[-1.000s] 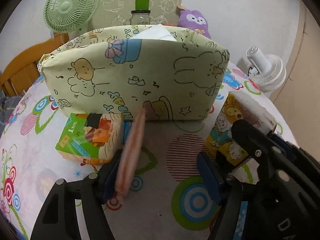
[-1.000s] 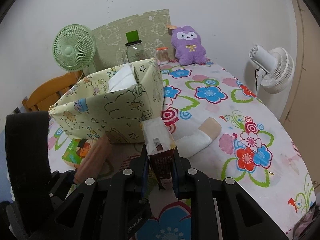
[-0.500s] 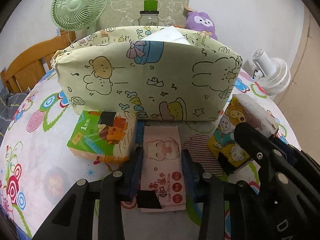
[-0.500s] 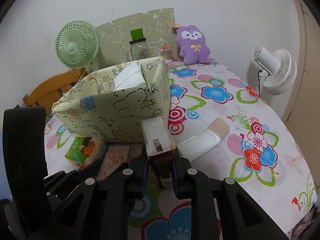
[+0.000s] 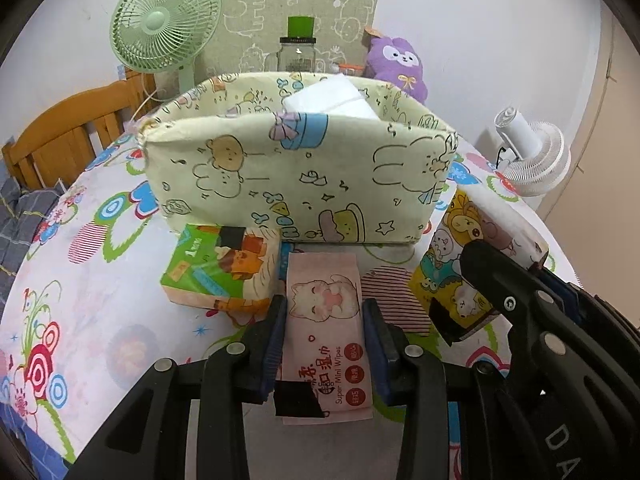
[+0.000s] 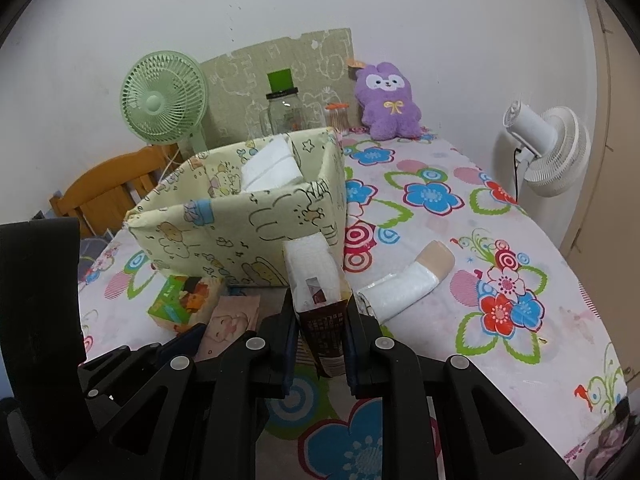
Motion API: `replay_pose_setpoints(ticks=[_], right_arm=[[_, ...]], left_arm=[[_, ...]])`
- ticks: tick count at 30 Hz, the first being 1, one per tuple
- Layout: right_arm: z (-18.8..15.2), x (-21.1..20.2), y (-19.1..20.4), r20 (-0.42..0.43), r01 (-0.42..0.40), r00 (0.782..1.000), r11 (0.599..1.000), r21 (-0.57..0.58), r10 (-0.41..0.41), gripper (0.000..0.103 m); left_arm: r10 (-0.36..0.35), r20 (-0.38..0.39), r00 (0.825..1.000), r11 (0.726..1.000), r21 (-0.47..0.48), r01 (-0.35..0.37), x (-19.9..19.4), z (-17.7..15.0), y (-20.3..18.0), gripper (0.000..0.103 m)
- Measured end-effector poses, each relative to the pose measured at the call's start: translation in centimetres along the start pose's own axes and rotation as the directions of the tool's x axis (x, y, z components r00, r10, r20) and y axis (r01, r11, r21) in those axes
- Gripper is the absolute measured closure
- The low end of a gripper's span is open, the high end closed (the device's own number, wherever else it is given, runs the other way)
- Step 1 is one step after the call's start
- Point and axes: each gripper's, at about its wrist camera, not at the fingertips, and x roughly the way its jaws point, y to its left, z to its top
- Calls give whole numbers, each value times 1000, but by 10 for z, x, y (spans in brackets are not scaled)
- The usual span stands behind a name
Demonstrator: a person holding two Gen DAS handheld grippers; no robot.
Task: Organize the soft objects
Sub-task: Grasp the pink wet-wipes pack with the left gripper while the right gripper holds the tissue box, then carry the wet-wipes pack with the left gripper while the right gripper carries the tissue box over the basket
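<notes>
The fabric bin (image 5: pixel 304 176) hides most of the white pack (image 5: pixel 332 98) inside it.

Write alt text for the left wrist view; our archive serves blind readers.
The left hand-held gripper clamps a pink pack of wet wipes just in front of a pale yellow cartoon-print fabric bin on a floral tablecloth. A green tissue pack lies left of the wipes; the right hand-held gripper holds a yellow cartoon tissue pack at right.
</notes>
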Motion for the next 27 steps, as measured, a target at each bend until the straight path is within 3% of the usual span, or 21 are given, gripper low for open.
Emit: replay_pose_setpoints(ticks=[27], right_arm=[[32,-68,27,140,-26,990,999,-25,29,80]], left_arm=[[10,151,989,1000,27,-14,-82,28,4,65]])
